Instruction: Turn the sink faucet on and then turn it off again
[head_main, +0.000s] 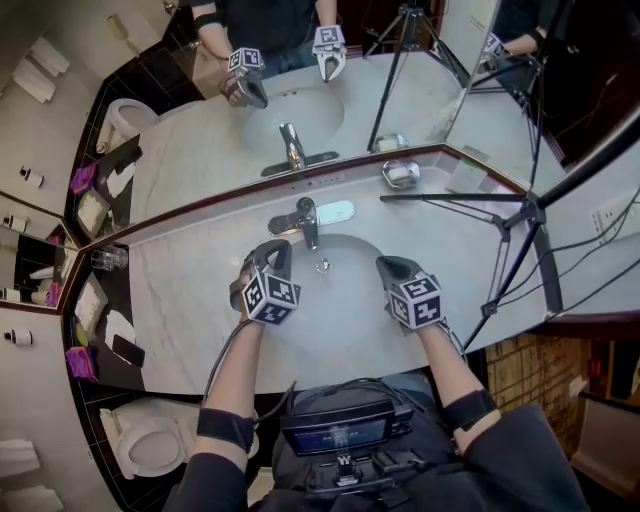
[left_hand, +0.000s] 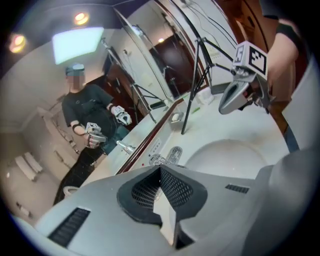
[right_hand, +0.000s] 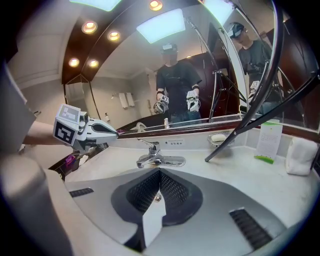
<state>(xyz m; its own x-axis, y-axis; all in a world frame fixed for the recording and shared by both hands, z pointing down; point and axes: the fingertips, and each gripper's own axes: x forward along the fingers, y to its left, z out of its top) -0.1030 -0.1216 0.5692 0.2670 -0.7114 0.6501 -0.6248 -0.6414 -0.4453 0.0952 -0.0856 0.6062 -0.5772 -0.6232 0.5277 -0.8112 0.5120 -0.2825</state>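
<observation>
The chrome faucet (head_main: 305, 218) stands at the back of the white sink basin (head_main: 345, 320), its lever handle lying towards the right. No water stream shows. My left gripper (head_main: 278, 247) is shut and empty, hovering just left of and in front of the faucet (left_hand: 168, 157) without touching it. My right gripper (head_main: 389, 267) is also shut on nothing, over the basin's right side and apart from the faucet (right_hand: 156, 159). The left gripper (right_hand: 92, 131) appears at the left in the right gripper view. In the left gripper view the right gripper (left_hand: 232, 97) appears at the upper right.
A black tripod (head_main: 520, 215) stands on the counter to the right. A soap dish (head_main: 400, 173) sits against the mirror (head_main: 300, 100). A glass (head_main: 108, 258) is at the far left. A card (right_hand: 267, 140) and a folded towel (right_hand: 302, 156) are at the right. A toilet (head_main: 150, 440) is below left.
</observation>
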